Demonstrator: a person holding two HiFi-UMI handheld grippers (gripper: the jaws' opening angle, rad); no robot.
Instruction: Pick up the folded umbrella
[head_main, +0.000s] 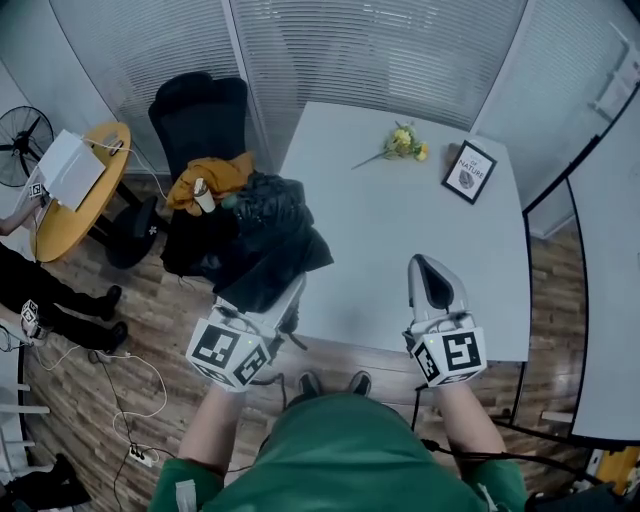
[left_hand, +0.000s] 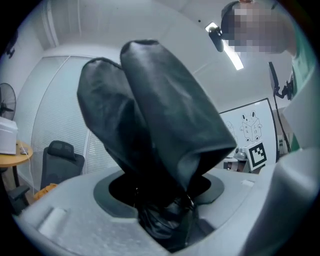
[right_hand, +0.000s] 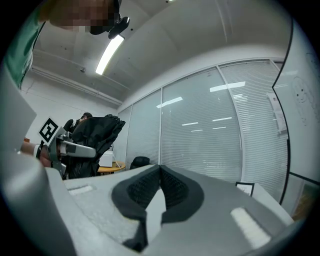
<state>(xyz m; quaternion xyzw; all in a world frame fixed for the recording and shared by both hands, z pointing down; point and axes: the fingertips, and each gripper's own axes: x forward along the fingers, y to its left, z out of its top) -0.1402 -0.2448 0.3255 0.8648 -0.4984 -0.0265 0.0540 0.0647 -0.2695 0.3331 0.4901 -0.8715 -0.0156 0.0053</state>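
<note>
The folded umbrella (head_main: 262, 238) is a black, crumpled bundle held up over the table's left edge. My left gripper (head_main: 268, 312) is shut on its lower end. In the left gripper view the umbrella (left_hand: 160, 120) rises thick and dark from between the jaws of the left gripper (left_hand: 161, 197) and fills the middle. My right gripper (head_main: 432, 275) hovers over the white table (head_main: 380, 230), shut with nothing in it; its dark pads (right_hand: 172, 187) meet at the tip. The right gripper view also shows the left gripper (right_hand: 67, 148) with the umbrella (right_hand: 97, 134) at the left.
On the table lie a yellow flower (head_main: 405, 143) and a framed picture (head_main: 469, 171). A black chair (head_main: 200, 115) with an orange cloth (head_main: 212, 178) stands left of the table. Further left are a round yellow table (head_main: 85, 185), a fan (head_main: 22, 142), floor cables (head_main: 120, 390) and a person's legs (head_main: 60, 300).
</note>
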